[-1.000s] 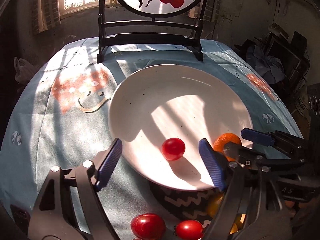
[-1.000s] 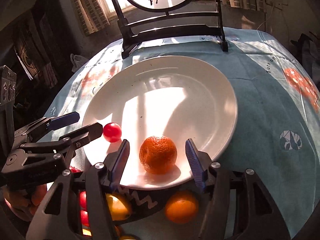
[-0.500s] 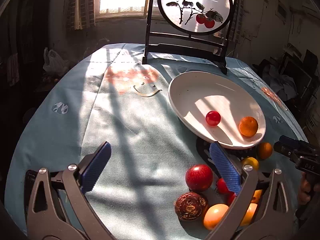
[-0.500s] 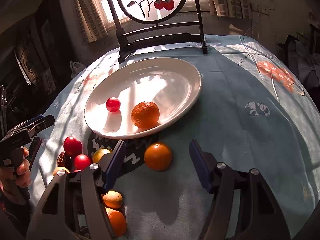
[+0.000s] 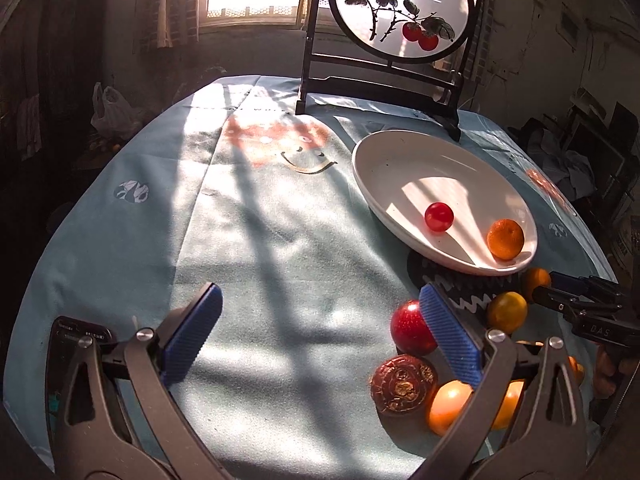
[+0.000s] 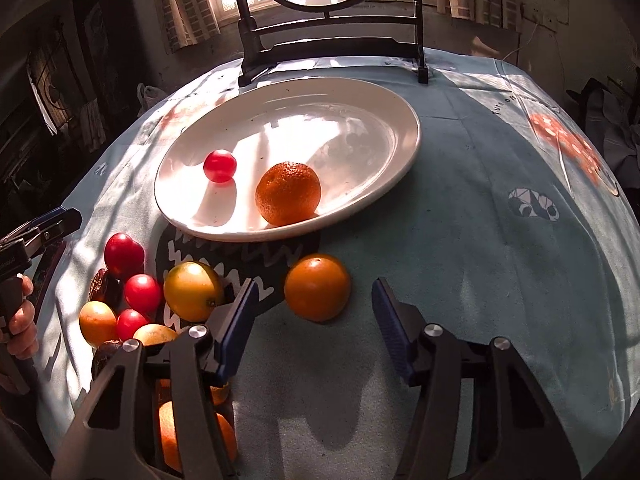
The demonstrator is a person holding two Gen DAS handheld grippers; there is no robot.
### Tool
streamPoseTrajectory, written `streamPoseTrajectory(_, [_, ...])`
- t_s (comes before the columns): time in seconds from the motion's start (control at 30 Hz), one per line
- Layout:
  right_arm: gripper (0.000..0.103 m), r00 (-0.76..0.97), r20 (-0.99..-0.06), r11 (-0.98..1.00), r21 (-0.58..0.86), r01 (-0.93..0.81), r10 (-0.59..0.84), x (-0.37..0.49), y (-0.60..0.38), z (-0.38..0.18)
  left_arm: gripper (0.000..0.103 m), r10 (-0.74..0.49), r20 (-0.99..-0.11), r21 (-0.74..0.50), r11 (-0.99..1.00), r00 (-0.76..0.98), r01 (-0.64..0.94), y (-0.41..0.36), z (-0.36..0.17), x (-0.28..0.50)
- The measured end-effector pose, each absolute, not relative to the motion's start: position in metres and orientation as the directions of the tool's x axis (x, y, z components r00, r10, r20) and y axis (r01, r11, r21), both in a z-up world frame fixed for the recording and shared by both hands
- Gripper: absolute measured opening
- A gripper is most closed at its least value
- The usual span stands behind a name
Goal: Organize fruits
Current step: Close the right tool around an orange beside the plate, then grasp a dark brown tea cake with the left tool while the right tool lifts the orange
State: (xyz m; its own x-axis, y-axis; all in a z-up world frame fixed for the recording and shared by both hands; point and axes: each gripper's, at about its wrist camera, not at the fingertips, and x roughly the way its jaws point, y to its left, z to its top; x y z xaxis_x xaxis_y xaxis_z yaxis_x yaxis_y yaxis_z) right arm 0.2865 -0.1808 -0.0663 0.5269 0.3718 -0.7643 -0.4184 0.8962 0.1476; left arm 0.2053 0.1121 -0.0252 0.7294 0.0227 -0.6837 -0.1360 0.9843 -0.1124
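Two fruits sit on the white plate (image 6: 404, 148): a cherry tomato (image 6: 219, 165) at 9 o'clock and a mandarin (image 6: 288, 193) near 6. Both tongs, left gripper (image 5: 320, 334) and right gripper (image 6: 312, 320), hang spread wide, gripping nothing, an orange (image 6: 317, 287) just ahead.

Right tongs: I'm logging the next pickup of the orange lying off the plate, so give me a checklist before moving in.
1. Right tongs open and empty: ok.
2. Orange lined up between the pads: ok.
3. Orange free of neighbouring fruit: ok; the yellow fruit sits apart.
4. Room on the plate: ok; it holds only a tomato and a mandarin.
5. Left tongs out of the way: ok.
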Motion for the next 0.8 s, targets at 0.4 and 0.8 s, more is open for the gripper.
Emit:
streamPoseTrajectory(0.4, [0.035,0.51,-0.773,0.896,0.164,-0.413,0.377,0.292,-0.182,-0.073,0.101,-0.002,-0.689,-0.106,0.989,0.725,-0.098,0.111,-0.027,0.2])
streamPoseTrajectory(0.8, [0.035,0.495,-0.77,0.896,0.22,-0.386,0.403,0.293,-0.188,-0.07,0.083,-0.167,-0.727,-0.013,0.973,0.666,0.229,0.088,-0.045,0.169])
